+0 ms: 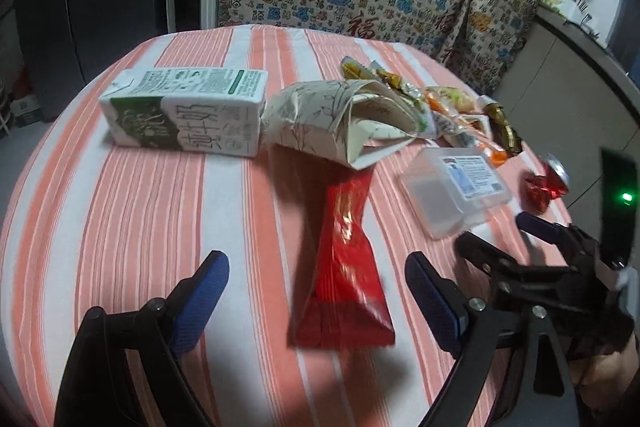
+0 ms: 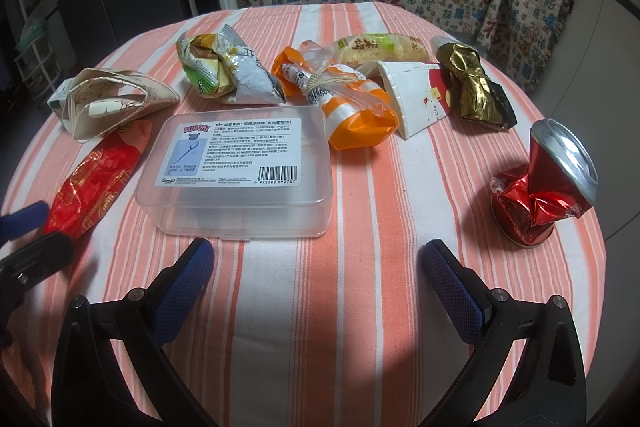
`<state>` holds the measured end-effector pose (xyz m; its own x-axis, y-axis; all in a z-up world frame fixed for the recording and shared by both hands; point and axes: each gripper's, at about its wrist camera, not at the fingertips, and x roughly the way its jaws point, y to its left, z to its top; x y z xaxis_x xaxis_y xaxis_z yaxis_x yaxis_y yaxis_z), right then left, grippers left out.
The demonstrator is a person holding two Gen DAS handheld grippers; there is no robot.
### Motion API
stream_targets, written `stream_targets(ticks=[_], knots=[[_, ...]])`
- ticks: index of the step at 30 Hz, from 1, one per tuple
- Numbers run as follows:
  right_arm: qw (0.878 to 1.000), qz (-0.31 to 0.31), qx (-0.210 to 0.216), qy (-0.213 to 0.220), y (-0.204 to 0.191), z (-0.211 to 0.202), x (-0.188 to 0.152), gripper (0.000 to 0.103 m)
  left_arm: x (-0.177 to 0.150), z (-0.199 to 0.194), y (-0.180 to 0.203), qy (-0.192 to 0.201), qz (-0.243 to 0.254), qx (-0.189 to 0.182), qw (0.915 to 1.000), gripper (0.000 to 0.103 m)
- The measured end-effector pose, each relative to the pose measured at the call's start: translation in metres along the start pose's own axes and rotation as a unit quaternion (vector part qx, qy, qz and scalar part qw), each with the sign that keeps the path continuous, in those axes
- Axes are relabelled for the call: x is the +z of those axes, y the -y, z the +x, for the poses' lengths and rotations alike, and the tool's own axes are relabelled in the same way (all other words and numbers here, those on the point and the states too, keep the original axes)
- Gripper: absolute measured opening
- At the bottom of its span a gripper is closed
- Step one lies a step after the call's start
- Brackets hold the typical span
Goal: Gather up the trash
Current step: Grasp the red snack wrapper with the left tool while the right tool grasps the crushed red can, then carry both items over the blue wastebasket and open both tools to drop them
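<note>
Both my left gripper (image 1: 316, 299) and right gripper (image 2: 320, 275) hang with jaws wide and empty, the red wrapper (image 1: 344, 267) beside the clear box (image 2: 236, 175) and all other trash uncollected on the desk (image 2: 360, 307).

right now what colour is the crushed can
Red, with a silver top; the can shows best in the right wrist view.

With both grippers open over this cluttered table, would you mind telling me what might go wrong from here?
1. The red wrapper lies flat between the open left gripper's fingers with its far end tucked under the folded paper box; pulling it out may drag that box along.
2. The crushed red can stands tilted near the table edge, so a bump could send it off.
3. The clear plastic box looks smooth and wide, so the right gripper may slip on it.
</note>
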<state>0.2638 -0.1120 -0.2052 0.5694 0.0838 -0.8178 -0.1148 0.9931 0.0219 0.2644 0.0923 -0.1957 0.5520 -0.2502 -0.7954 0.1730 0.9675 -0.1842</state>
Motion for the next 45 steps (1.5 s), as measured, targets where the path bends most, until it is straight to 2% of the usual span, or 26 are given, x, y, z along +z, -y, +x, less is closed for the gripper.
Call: stream_targets(ticks=[3,5,6,7,8,12,14,18,23,26,27,28,30,32,36,41,45], knots=[[1.000,-0.009,0.006,-0.006,-0.002,-0.003,-0.003,0.103,0.006,0.007,0.009,-0.007,0.021,0.005,0.9997,0.087],[0.999,-0.021,0.025,-0.008,-0.001,-0.011,-0.011,0.102,0.006,0.011,0.017,-0.014,0.034,0.008,0.9993,0.064],[0.999,-0.016,0.031,-0.001,0.006,-0.020,-0.021,0.102,0.003,0.011,0.022,-0.007,0.047,0.023,0.9986,0.058],[0.999,-0.009,0.037,0.005,0.014,-0.029,-0.031,0.102,0.000,0.011,0.025,-0.005,0.056,0.033,0.9979,0.038],[0.999,-0.004,0.041,0.011,0.021,-0.037,-0.039,0.102,-0.004,0.009,0.030,0.000,0.064,0.043,0.9970,0.028],[0.997,0.045,0.029,0.061,0.077,-0.075,-0.072,0.102,-0.026,-0.009,0.039,0.001,0.041,0.005,0.9991,0.027],[0.994,0.079,0.014,0.076,0.108,-0.086,-0.073,0.101,-0.042,-0.017,0.049,0.008,0.042,0.010,0.9991,0.027],[0.986,0.147,0.029,0.076,0.140,-0.088,-0.039,0.096,-0.060,-0.024,0.075,0.017,0.036,0.027,0.9988,0.027],[0.982,0.176,0.033,0.056,0.125,-0.059,0.011,0.096,-0.069,-0.025,0.087,0.023,0.023,0.036,0.9988,0.027],[0.984,0.176,0.009,0.030,0.121,-0.034,0.022,0.088,-0.074,-0.028,0.087,0.023,0.023,0.038,0.9987,0.027],[0.984,0.175,0.000,0.016,0.123,-0.027,0.022,0.078,-0.074,-0.030,0.086,0.021,0.022,0.035,0.9989,0.027],[0.984,0.176,0.002,0.001,0.126,-0.021,0.020,0.064,-0.075,-0.031,0.085,0.020,0.021,0.033,0.9990,0.027],[0.984,0.176,0.016,0.007,0.133,-0.029,0.012,0.056,-0.075,-0.033,0.084,0.022,0.019,0.032,0.9991,0.027],[0.987,0.158,0.027,0.022,0.135,-0.047,0.006,0.056,-0.075,-0.036,0.084,0.023,0.015,0.023,0.9994,0.027],[0.991,0.113,0.066,0.037,0.141,-0.079,-0.011,0.055,-0.068,-0.046,0.098,0.028,0.012,-0.022,0.9993,0.026],[0.989,0.099,0.100,0.046,0.156,-0.107,-0.032,0.055,-0.056,-0.051,0.128,0.029,0.017,-0.070,0.9970,0.025],[0.988,0.090,0.114,0.059,0.166,-0.125,-0.039,0.055,-0.047,-0.050,0.155,0.026,0.027,-0.085,0.9956,0.025]])
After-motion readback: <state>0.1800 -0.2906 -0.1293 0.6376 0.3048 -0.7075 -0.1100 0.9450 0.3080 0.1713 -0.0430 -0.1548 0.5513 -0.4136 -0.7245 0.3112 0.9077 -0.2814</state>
